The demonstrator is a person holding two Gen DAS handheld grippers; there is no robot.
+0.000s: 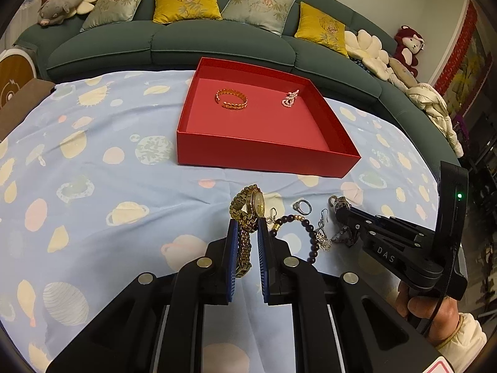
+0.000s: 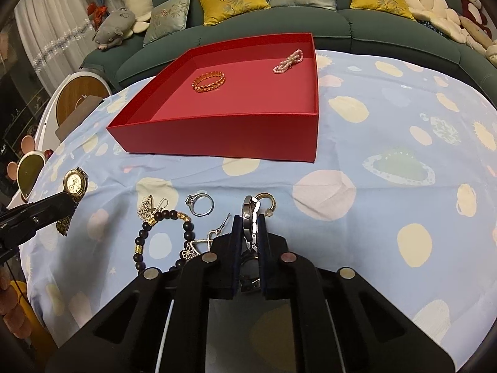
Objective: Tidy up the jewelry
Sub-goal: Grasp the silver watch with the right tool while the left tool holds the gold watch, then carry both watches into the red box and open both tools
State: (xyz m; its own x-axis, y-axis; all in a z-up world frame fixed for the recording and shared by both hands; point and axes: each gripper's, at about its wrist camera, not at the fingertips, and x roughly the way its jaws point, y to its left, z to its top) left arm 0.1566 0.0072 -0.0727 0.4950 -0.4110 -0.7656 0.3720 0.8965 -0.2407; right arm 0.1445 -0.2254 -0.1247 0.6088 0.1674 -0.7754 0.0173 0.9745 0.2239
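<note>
In the left wrist view, your left hand-held gripper pinched the gold watch by its band, which ran lengthwise between the pads, face up-forward; the red box lay straight ahead. In the right wrist view, your right hand-held gripper clamped a silver watch edge-on, the box ahead-left.

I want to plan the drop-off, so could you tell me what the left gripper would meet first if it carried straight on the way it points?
Probably the tablecloth just short of the red box, since the left gripper, shut on the gold watch, points down at the bare cloth ahead. The box's near wall comes next; depth is unclear.
</note>
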